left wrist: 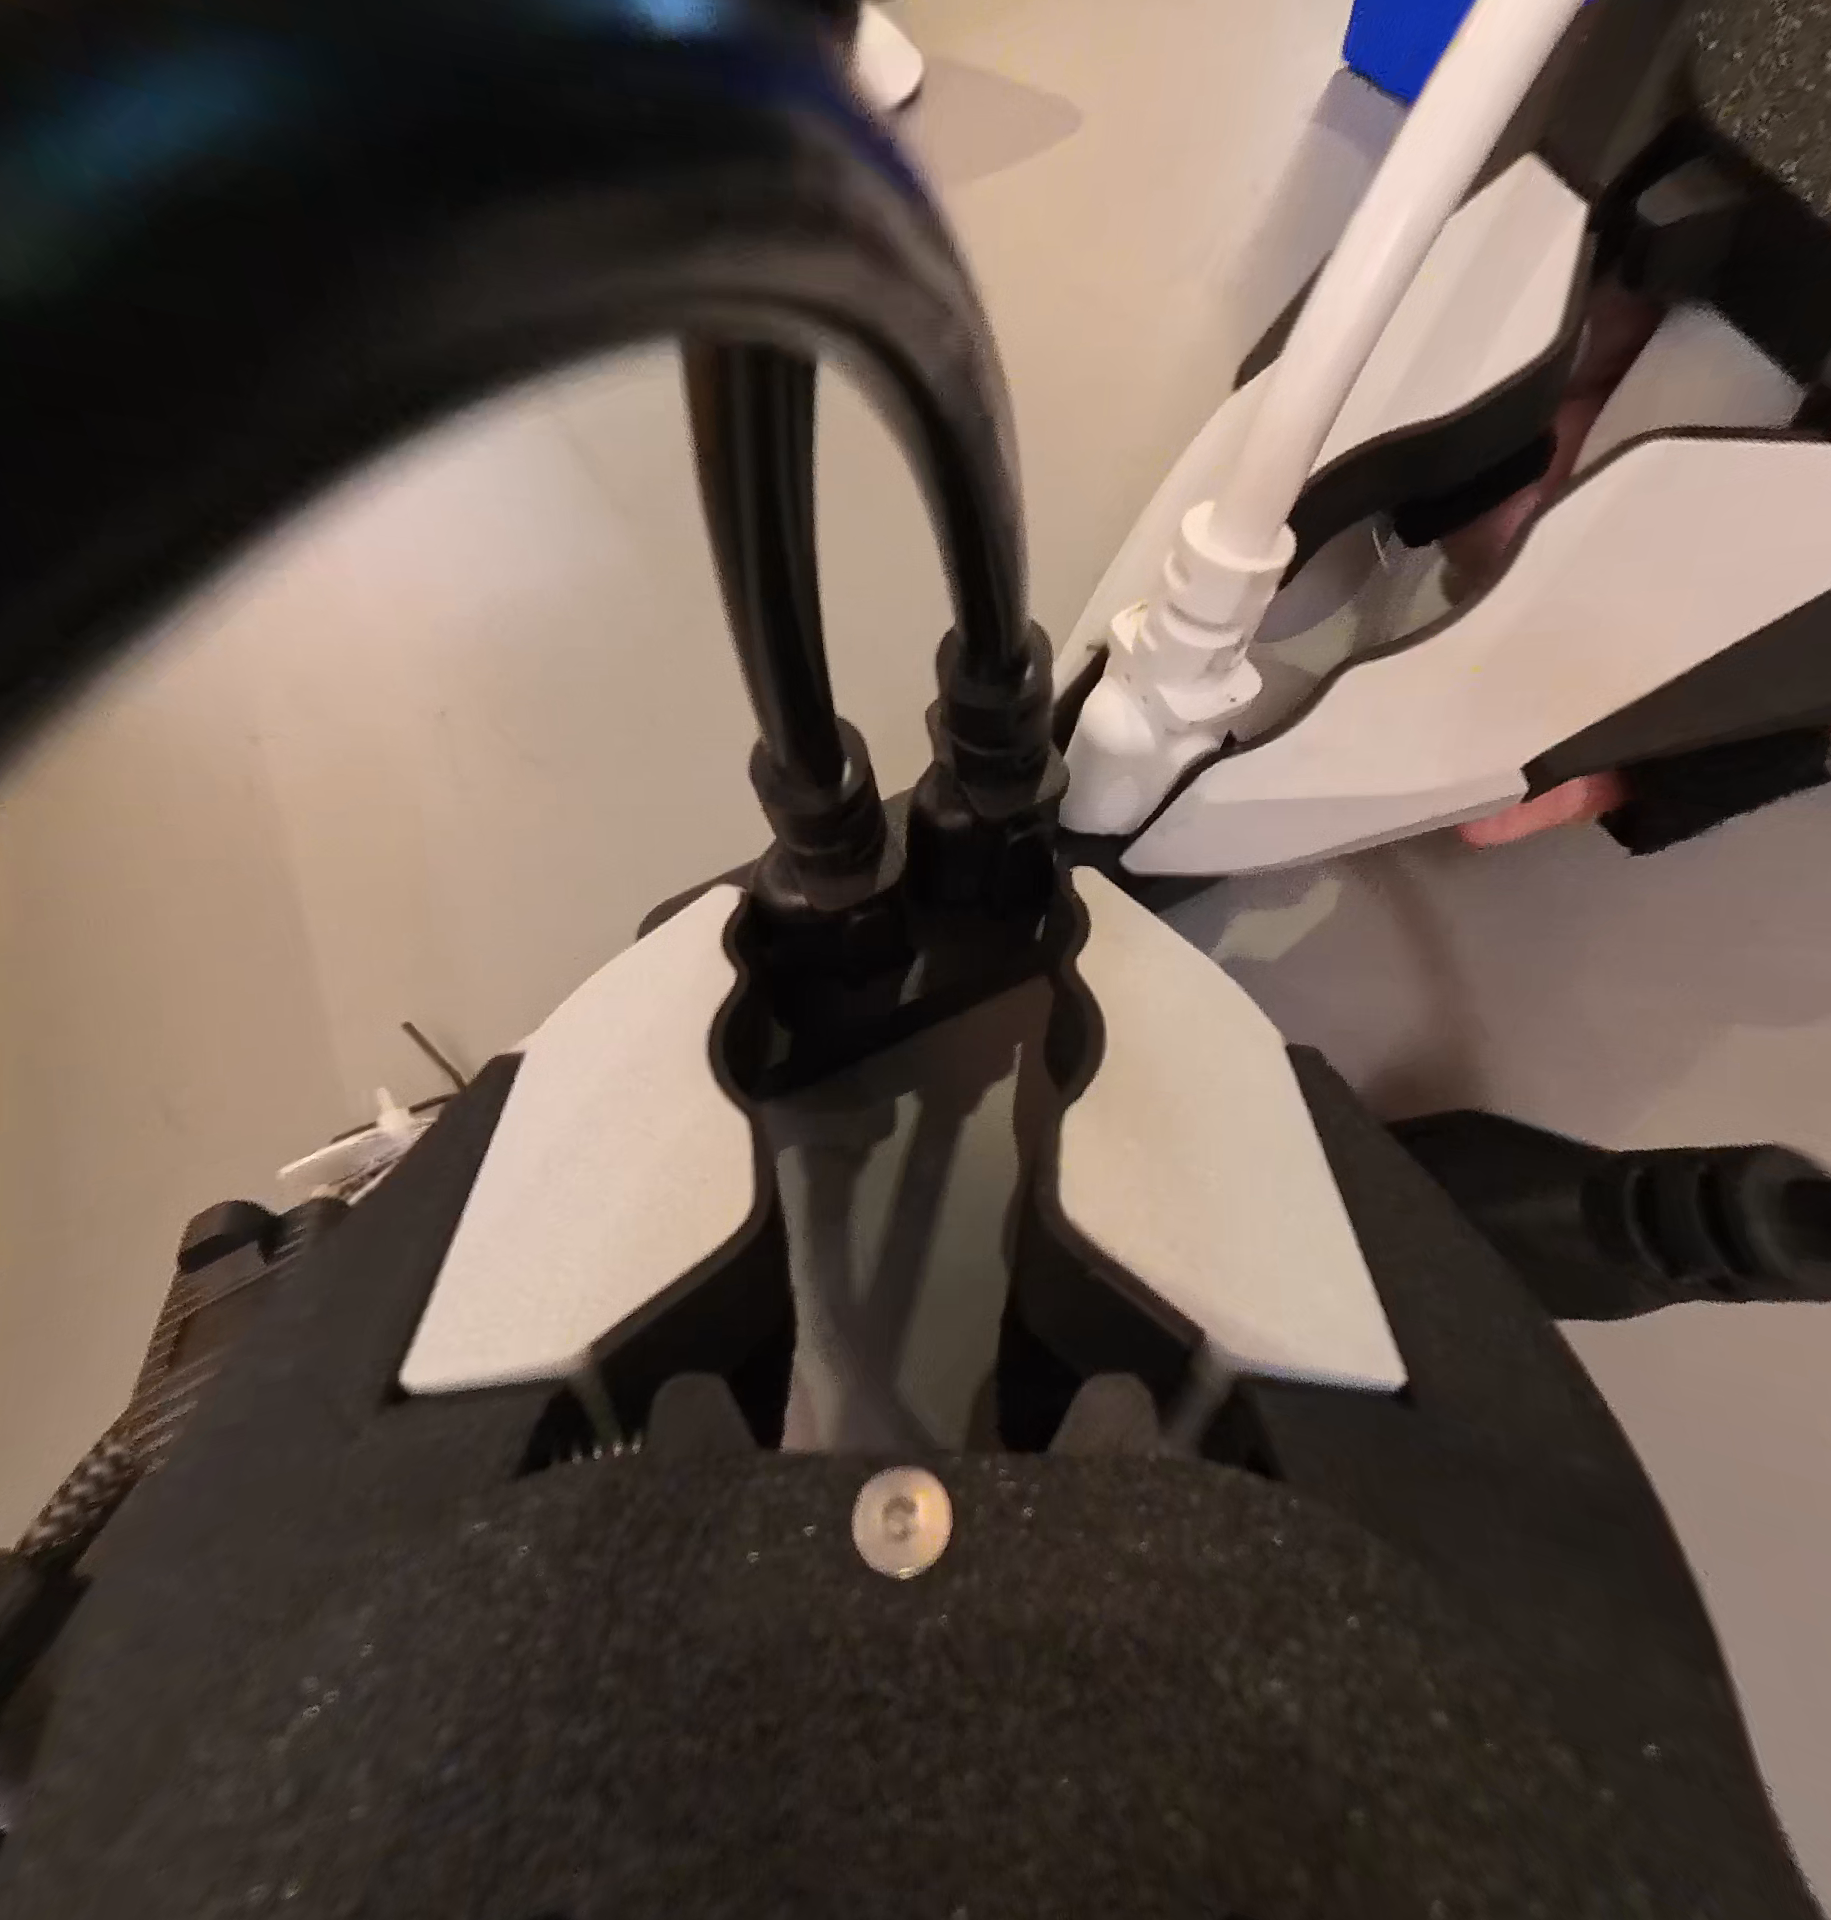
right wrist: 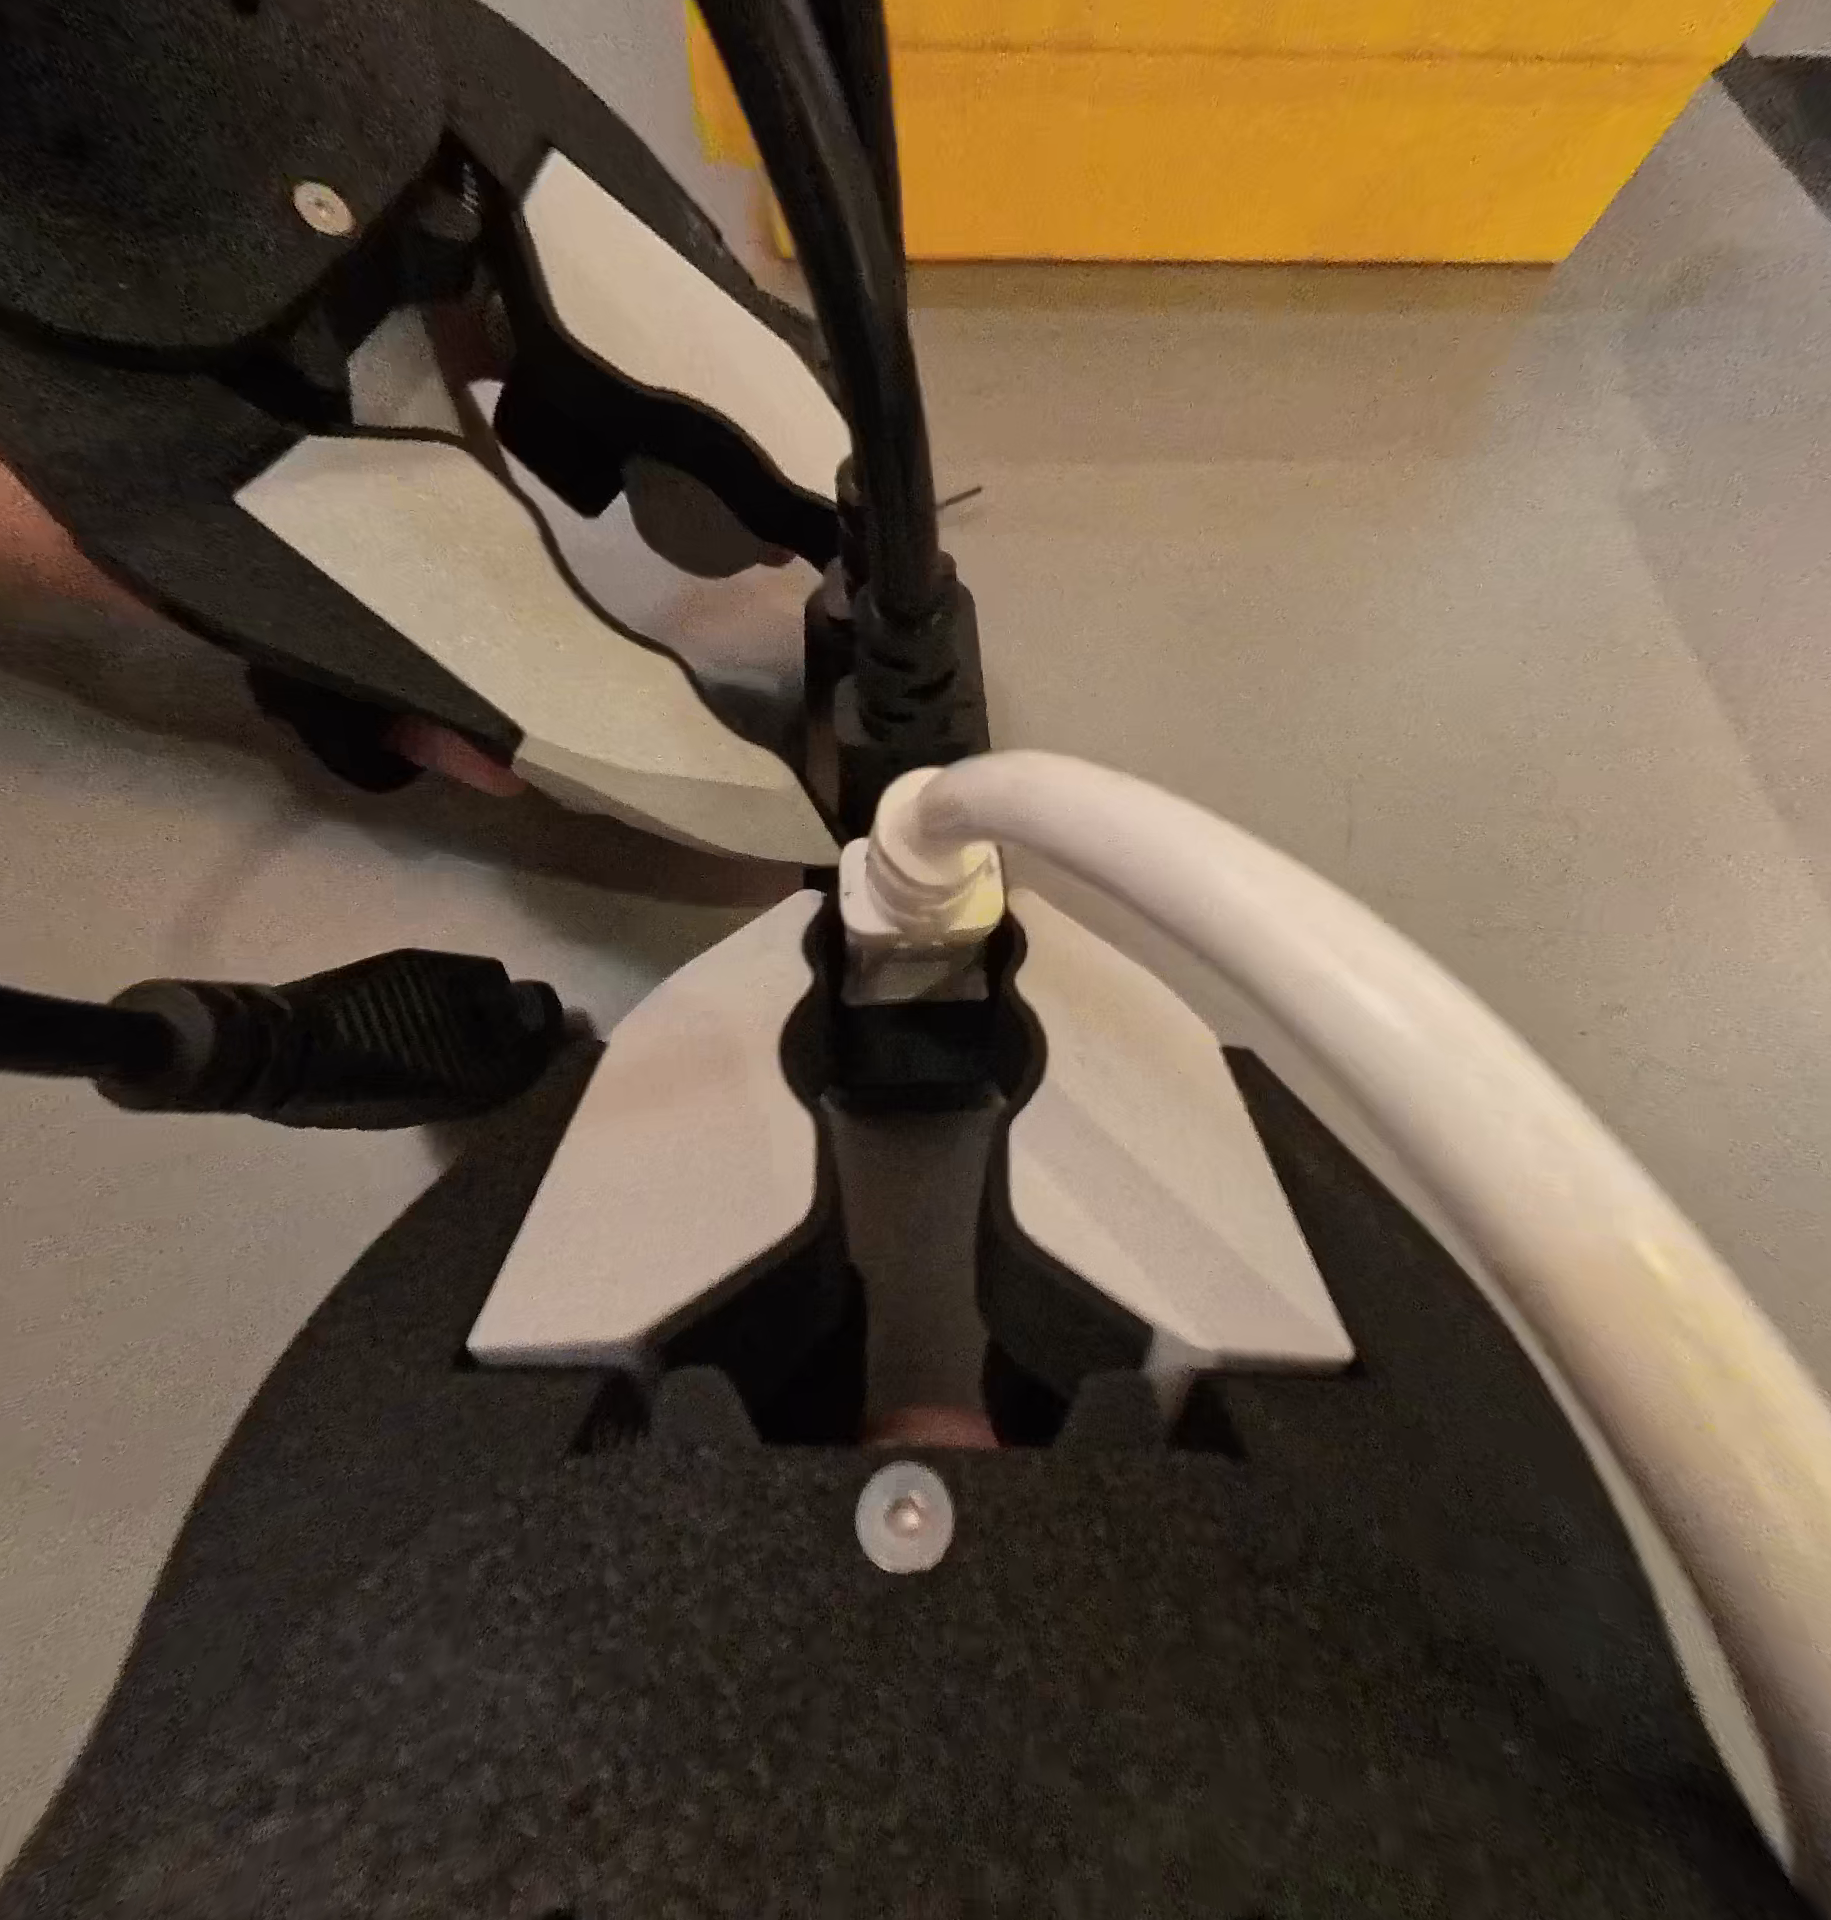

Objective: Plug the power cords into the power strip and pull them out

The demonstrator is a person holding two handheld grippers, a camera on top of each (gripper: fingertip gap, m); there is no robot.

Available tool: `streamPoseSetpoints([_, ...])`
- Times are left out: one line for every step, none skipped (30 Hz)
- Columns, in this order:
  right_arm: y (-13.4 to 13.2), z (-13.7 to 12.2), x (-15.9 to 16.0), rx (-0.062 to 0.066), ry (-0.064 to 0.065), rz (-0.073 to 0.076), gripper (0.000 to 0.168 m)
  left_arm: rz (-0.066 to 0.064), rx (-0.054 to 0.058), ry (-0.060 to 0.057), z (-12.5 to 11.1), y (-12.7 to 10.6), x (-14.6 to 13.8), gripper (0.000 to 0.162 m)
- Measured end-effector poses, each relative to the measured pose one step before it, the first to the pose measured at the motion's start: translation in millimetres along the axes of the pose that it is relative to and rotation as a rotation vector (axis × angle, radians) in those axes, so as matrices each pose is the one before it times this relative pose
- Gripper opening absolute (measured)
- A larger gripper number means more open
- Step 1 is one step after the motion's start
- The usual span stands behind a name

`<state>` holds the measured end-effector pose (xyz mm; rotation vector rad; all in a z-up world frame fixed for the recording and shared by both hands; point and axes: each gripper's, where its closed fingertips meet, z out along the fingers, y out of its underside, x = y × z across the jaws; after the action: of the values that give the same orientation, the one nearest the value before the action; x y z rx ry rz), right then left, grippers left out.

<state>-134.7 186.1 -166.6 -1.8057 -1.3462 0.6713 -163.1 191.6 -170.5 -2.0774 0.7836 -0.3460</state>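
Observation:
The black power strip (left wrist: 890, 1023) is clamped between the fingers of my left gripper (left wrist: 900, 904). Two black plugs (left wrist: 823, 831) stand in it, and their cords arch upward. My right gripper (right wrist: 916, 925) is shut on the white plug (right wrist: 921, 899), which stands upright on the strip (right wrist: 906, 1055) beside the black plugs (right wrist: 895, 665). I cannot tell how deep the white plug sits. Its thick white cord (right wrist: 1358, 1091) curves off to the right. In the left wrist view, the right gripper (left wrist: 1108, 800) comes in from the upper right, holding the white plug (left wrist: 1150, 707).
A loose black plug (right wrist: 371, 1039) with its cord lies on the grey table, also in the left wrist view (left wrist: 1617, 1216). A yellow box (right wrist: 1254, 135) stands at the back. Small white clips and ties (left wrist: 360, 1143) lie at the left. A hand (right wrist: 17, 520) holds the left gripper (right wrist: 838, 686).

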Motion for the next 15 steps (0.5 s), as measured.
streamPoseSetpoints([-5.13,-4.88,-0.09,0.0483,-0.0020,0.0001,0.025,-0.0221,-0.0007,0.0264,-1.18,-2.40,2.32,0.054])
streamPoseSetpoints([-5.74,-5.53,0.33,0.0554,-0.0141,0.0178,0.024,-0.0180,-0.0011,0.0280,-0.69,-2.32,2.21,0.053])
streamPoseSetpoints([-2.98,-3.86,3.12,0.0314,0.0094,0.0176,0.024,0.0201,-0.0030,-0.0076,-0.16,-0.89,-1.64,0.047])
streamPoseSetpoints([-2.37,-1.45,2.26,0.0206,0.0129,0.0061,0.025,0.0533,-0.0054,-0.0648,-0.88,0.46,-7.69,0.027])
streamPoseSetpoints([-0.29,0.60,-1.62,0.0000,-0.0023,-0.0144,0.024,0.0486,0.0029,-0.0502,-0.48,0.58,-3.59,0.028])
streamPoseSetpoints([-0.21,0.01,-0.46,0.0011,-0.0058,0.0034,0.025,0.0012,0.0063,-0.0094,-0.49,-0.05,0.24,0.028])
streamPoseSetpoints([-1.41,-0.51,-1.01,0.0113,-0.0050,-0.0013,0.025,-0.0192,-0.0056,0.0229,-1.33,0.50,0.15,0.028])
streamPoseSetpoints([0.37,1.86,-2.81,-0.0071,-0.0066,-0.0057,0.025,-0.0120,-0.0232,0.0214,-1.77,1.80,-1.50,0.027])
streamPoseSetpoints([2.69,3.98,-2.52,-0.0274,-0.0022,-0.0103,0.026,0.0053,-0.0245,-0.0005,-1.52,2.62,-2.79,0.026])
streamPoseSetpoints([3.15,4.30,-0.89,-0.0323,-0.0068,0.0055,0.026,0.0092,-0.0041,-0.0133,-0.49,1.73,-2.58,0.026])
streamPoseSetpoints([1.03,2.26,0.99,-0.0126,-0.0111,0.0242,0.026,-0.0043,0.0166,-0.0035,0.29,0.29,-1.25,0.026])
streamPoseSetpoints([0.73,0.67,0.65,-0.0056,-0.0184,0.0282,0.026,-0.0189,0.0187,0.0148,0.16,0.08,-0.02,0.026])
streamPoseSetpoints([0.81,0.75,0.21,-0.0070,-0.0196,0.0331,0.026,-0.0269,0.0133,0.0224,-0.58,0.52,0.12,0.026])
streamPoseSetpoints([0.80,1.00,0.58,-0.0066,-0.0105,0.0283,0.026,-0.0183,0.0085,0.0217,-1.34,1.08,0.00,0.026])
streamPoseSetpoints([0.37,0.34,1.14,-0.0036,0.0019,0.0090,0.026,-0.0014,0.0085,0.0231,-1.41,0.92,0.77,0.032])
